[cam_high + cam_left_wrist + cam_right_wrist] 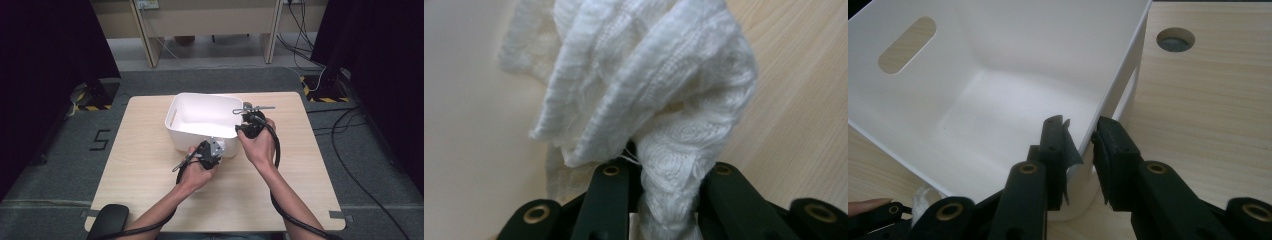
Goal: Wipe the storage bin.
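Observation:
A white plastic bin [172, 117] stands in the middle of the wooden table [150, 190]. My left gripper [216, 150] sits just in front of the bin's near wall, shut on a bunched white knitted cloth [227, 146]. In the left gripper view the cloth [649, 75] bulges up from between the jaws of my left gripper [666, 167]. My right gripper [245, 129] straddles the bin's near right corner. In the right gripper view, my right gripper [1082, 137] has one jaw inside the bin [998, 75] and one outside, closed on the rim.
A round cable hole [1175, 39] lies in the table right of the bin. A black pad [107, 220] sits at the table's near left corner. Black curtains flank the table, and cables [350, 165] trail over the grey floor at right.

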The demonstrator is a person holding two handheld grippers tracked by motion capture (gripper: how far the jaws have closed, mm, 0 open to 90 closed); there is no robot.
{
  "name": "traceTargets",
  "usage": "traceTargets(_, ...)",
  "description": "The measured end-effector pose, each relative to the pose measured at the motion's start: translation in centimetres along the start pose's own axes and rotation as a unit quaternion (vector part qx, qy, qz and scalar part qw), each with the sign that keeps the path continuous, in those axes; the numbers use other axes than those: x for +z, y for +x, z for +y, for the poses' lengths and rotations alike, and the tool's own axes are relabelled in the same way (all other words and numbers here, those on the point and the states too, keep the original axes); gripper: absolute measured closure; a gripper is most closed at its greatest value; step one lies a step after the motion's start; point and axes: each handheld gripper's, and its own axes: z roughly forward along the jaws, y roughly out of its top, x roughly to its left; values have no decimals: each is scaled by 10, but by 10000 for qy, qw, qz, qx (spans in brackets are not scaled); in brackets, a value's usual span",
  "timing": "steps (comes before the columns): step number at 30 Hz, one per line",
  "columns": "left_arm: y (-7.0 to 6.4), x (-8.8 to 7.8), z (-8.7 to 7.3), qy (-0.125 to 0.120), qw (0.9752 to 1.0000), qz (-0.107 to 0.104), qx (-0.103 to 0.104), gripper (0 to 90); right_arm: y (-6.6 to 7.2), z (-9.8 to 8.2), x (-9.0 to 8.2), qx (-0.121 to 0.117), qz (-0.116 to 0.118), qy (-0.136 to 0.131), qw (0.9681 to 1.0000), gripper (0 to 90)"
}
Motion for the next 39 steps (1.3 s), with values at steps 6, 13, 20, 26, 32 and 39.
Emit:
traceTargets(6, -1, 0, 1, 1, 10000, -8, 6, 790, 0, 0, 0, -5, 2, -2, 10000, 750)
traceTargets(13, -2, 0, 3, -24, 10000, -27, 18, 790, 0, 0, 0, -7, 5, -2, 10000, 751)
traceTargets(20, -3, -3, 6, -95, 9999, -65, -8, 790, 0, 0, 0, -21, 12, -6, 10000, 755)
traceTargets(26, -1, -8, 9, -155, 9999, -57, -15, 790, 0, 0, 0, -5, 9, -3, 10000, 755)
traceTargets(32, 0, -13, 13, -261, 9996, -45, -57, 790, -1, 0, 0, -1, 5, 1, 10000, 755)
traceTargets(39, 1, -20, 18, -344, 9994, -16, -63, 790, -1, 0, 0, 51, 20, -1, 10000, 755)
